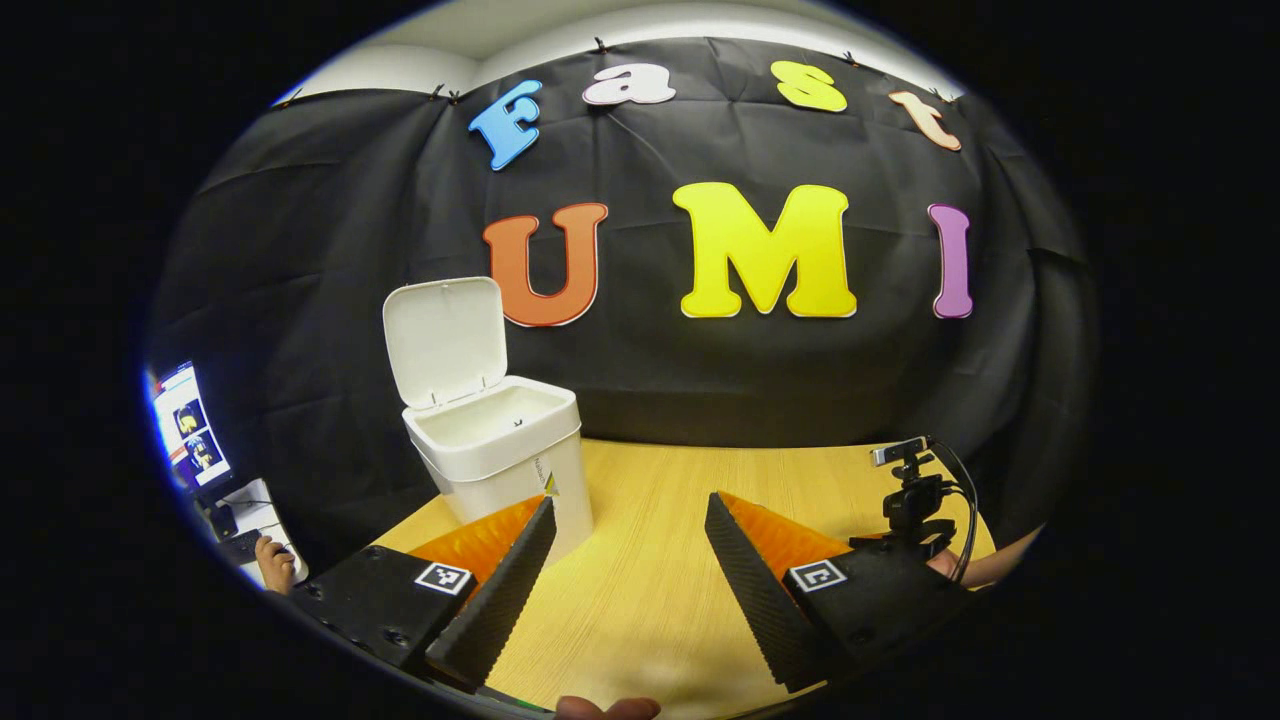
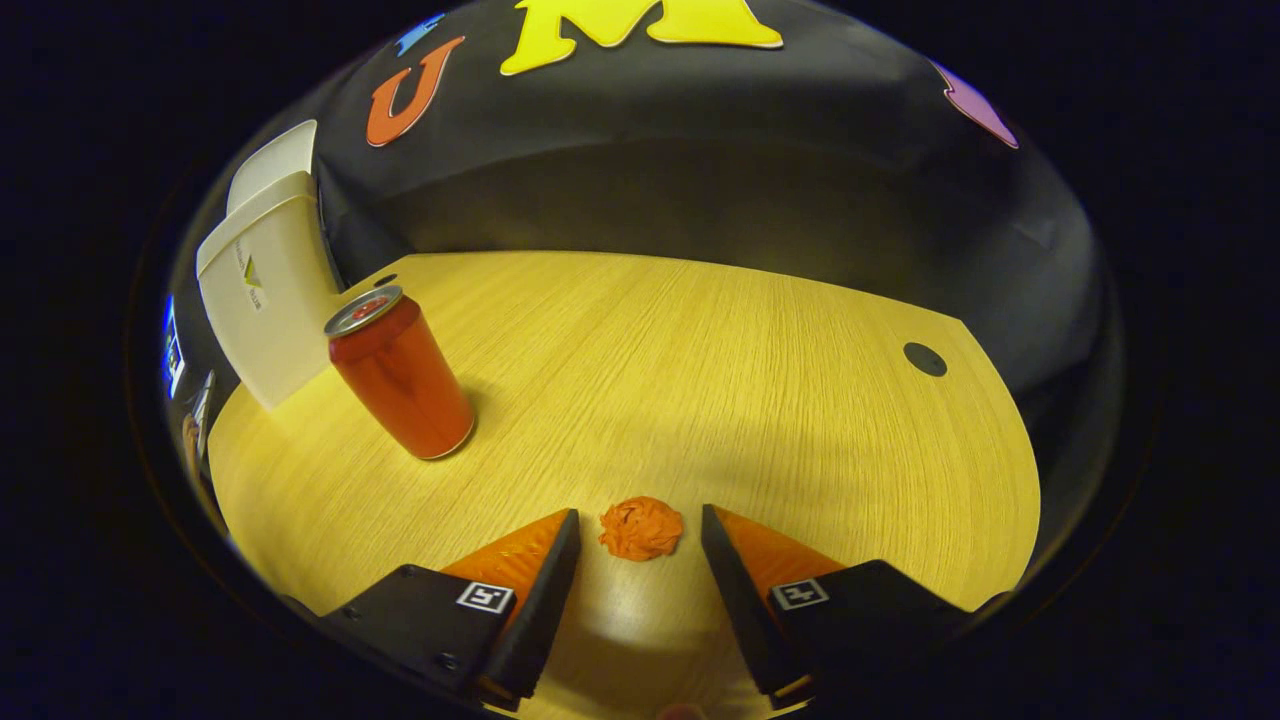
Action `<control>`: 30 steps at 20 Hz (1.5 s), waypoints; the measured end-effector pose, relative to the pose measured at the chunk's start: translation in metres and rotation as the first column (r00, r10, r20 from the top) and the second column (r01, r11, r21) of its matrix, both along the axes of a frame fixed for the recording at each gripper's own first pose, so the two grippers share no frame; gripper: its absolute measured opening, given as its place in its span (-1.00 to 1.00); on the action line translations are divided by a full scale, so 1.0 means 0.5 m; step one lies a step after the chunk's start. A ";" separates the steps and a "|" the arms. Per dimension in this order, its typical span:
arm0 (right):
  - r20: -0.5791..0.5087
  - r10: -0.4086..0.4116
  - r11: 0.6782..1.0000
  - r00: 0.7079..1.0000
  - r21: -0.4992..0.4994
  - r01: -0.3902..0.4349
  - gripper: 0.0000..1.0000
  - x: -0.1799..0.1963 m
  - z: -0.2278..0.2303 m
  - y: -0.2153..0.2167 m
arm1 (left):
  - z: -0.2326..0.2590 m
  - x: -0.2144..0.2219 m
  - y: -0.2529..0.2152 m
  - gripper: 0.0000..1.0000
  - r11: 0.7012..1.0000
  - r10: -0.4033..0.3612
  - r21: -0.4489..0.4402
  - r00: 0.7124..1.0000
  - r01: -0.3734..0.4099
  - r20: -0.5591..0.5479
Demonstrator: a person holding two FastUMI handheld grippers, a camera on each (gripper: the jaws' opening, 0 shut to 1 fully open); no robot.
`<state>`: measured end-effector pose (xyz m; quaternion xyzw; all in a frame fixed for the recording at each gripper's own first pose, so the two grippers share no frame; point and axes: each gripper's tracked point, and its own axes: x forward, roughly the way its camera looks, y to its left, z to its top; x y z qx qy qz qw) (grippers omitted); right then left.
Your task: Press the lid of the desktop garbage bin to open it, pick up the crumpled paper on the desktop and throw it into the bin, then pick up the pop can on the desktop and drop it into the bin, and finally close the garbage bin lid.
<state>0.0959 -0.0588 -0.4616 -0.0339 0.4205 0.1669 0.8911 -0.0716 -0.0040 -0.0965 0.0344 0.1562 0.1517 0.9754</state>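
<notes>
Black cloth backs a pale wooden desktop [image 1: 650, 600] in my left gripper view, where the white plastic desktop bin [image 1: 510, 465] stands ahead and to the left, its hinged white lid [image 1: 445, 340] already tipped up and the mouth open. My left gripper [image 1: 630, 530] hangs over bare wood with its fingers spread and nothing between them; a small black camera on a stand [image 1: 912, 495] sits off to the right. In my right gripper view, my right gripper [image 2: 640, 540] is low over the desk, fingers spread, and the small orange crumpled paper ball [image 2: 641, 528] lies straight ahead, right at the gap between the fingertips, untouched. I judge the right hand far nearer to it. The red aluminium pop can [image 2: 400, 375] stands upright beyond to the left, just beside the bin.
</notes>
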 end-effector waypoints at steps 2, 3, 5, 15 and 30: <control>0.000 0.000 1.000 1.000 0.000 0.000 0.21 0.004 -0.006 0.002 | 0.001 -0.001 0.001 0.98 1.000 0.003 0.002 1.000 -0.003 0.001; 0.004 0.009 1.000 1.000 -0.004 -0.009 0.14 0.001 -0.006 0.003 | 0.001 0.000 0.000 0.98 1.000 0.003 0.003 1.000 -0.003 0.001; 0.006 0.028 0.999 1.000 -0.016 -0.028 0.01 -0.001 -0.006 0.010 | -0.003 0.000 0.003 0.98 1.000 0.003 0.003 1.000 -0.003 -0.002; 0.043 -0.031 1.000 0.999 0.000 0.031 -0.82 0.004 0.067 0.010 | 0.007 -0.003 0.042 0.97 1.000 -0.016 0.021 1.000 0.016 0.011; 0.322 0.083 0.989 0.943 0.093 -0.119 -0.83 -0.020 0.548 0.204 | -0.003 0.047 0.127 0.98 0.992 -0.114 -0.038 0.990 0.118 0.088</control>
